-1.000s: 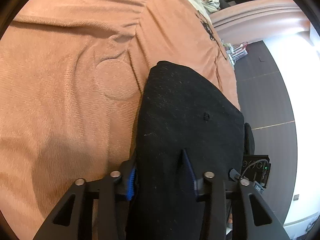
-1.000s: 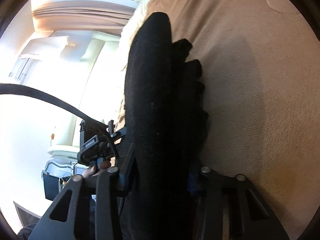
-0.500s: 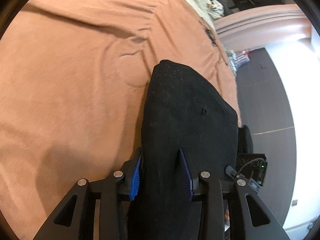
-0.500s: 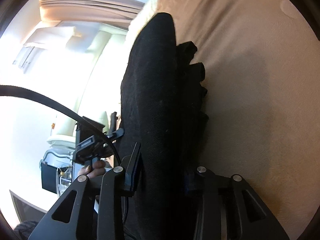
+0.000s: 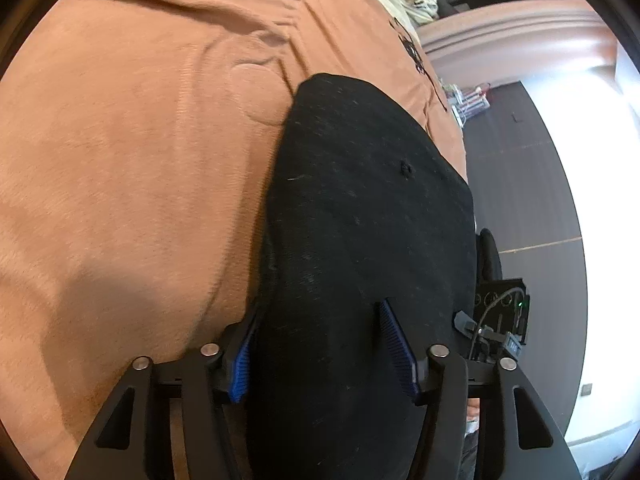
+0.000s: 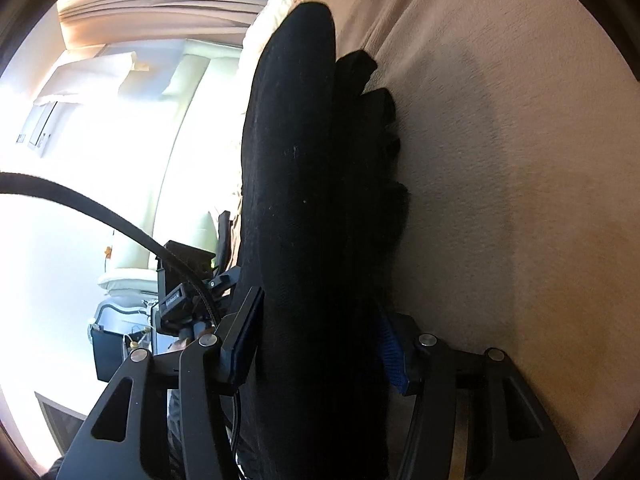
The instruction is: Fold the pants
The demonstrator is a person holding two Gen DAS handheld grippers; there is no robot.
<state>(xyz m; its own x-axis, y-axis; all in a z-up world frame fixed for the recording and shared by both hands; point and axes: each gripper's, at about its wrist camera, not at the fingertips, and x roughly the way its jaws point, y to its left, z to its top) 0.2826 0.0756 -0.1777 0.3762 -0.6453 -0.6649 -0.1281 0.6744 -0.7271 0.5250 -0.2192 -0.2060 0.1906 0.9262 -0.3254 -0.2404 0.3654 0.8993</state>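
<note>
Orange-tan bedding covers the bed [image 5: 132,168] you are working on, with a bright window and pale curtains off to one side and dark flooring beyond the bed's edge. The black pants [image 5: 360,208] lie in a thick, stacked bundle near that edge, and both of your tools straddle it from opposite ends.

Your left gripper [image 5: 324,354] has the bundle running between its blue-padded fingers [image 5: 394,344]; the fingers are spreading, the right-hand pad shows a sliver of its ribbed face, and they no longer seem to pinch the cloth. Your right gripper [image 6: 316,344] is doing the same: its fingers are parting around the pants [image 6: 296,184], where several layered edges show along the bed side of the bundle [image 6: 380,128].

You look to be at the release after laying a fold down, so the step in hand is letting go cleanly. Next, you will likely want to draw both tools straight back along the cloth without snagging the top layer, then check those stepped edges. They sit uneven, so a smoothing pass or one more fold may be needed before the pants count as done.
</note>
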